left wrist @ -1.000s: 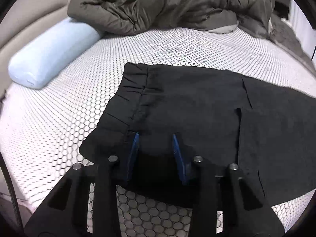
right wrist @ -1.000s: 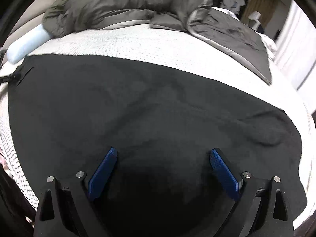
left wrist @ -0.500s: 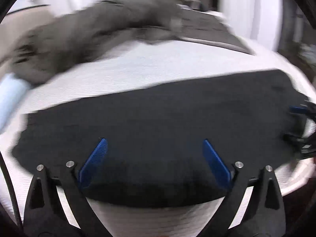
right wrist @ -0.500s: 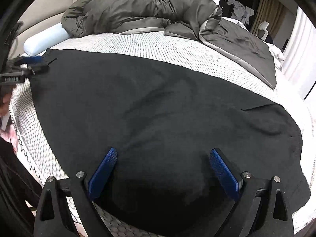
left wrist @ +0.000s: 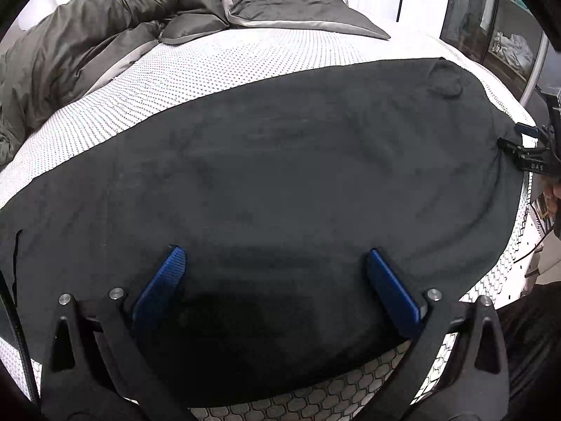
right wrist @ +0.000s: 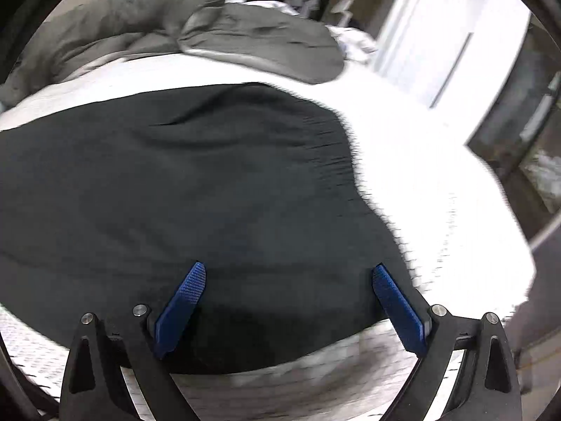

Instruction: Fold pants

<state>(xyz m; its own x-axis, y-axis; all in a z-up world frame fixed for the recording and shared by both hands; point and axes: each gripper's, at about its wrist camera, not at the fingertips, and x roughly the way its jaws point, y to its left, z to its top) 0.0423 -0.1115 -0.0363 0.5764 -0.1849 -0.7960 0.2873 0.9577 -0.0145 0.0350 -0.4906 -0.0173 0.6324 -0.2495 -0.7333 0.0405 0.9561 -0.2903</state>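
Note:
Black pants (left wrist: 280,175) lie flat across the white honeycomb mattress (left wrist: 245,59). My left gripper (left wrist: 273,256) hovers over their near edge around the middle. Its jaws are opening and stand wide, with only the flat cloth below them and nothing pinched. My right gripper (right wrist: 289,272) is open too, above the near edge close to the pants' (right wrist: 175,193) right end. From the left wrist view, the right gripper (left wrist: 513,137) shows at the far right, beside the cloth's end. The right wrist view is blurred.
A crumpled grey duvet (left wrist: 105,28) is heaped along the far side of the bed, also visible as the duvet (right wrist: 245,42) in the right wrist view. The mattress edge runs just below both grippers. A hand (left wrist: 554,196) and dark furniture sit beyond the bed's right side.
My left gripper let go of the waistband end, spread its jaws wide and swung right to the middle of the pants. My right gripper slid right toward the leg end.

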